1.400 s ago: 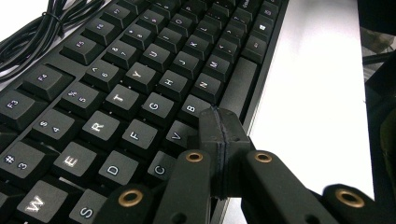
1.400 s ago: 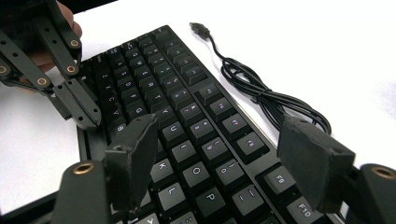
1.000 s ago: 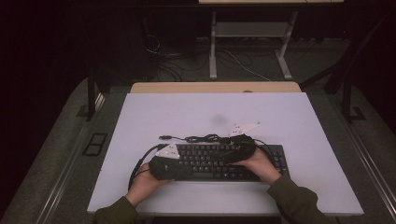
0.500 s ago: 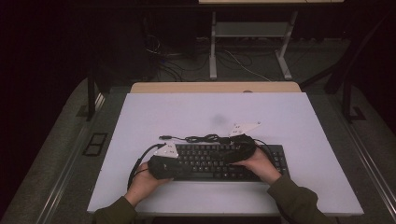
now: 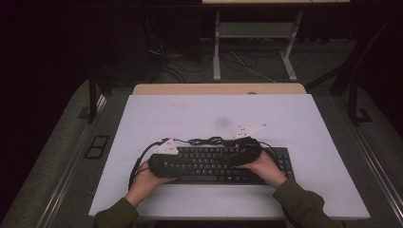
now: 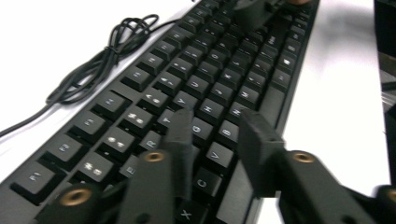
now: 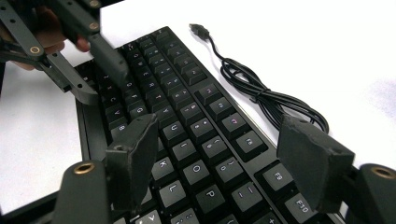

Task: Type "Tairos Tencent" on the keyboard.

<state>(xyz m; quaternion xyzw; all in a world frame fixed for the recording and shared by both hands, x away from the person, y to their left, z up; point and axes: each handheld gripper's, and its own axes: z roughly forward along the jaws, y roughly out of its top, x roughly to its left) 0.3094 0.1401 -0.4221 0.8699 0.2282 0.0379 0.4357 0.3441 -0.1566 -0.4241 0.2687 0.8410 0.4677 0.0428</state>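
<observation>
Left tool (image 6: 212,123) — just above keyboard (image 6: 196,84)

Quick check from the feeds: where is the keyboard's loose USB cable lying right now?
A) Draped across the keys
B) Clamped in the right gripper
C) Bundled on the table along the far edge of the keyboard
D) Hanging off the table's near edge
C: the cable lies coiled on the white table beside the keyboard on its far side, plug loose; the right gripper is open over the keys.
</observation>
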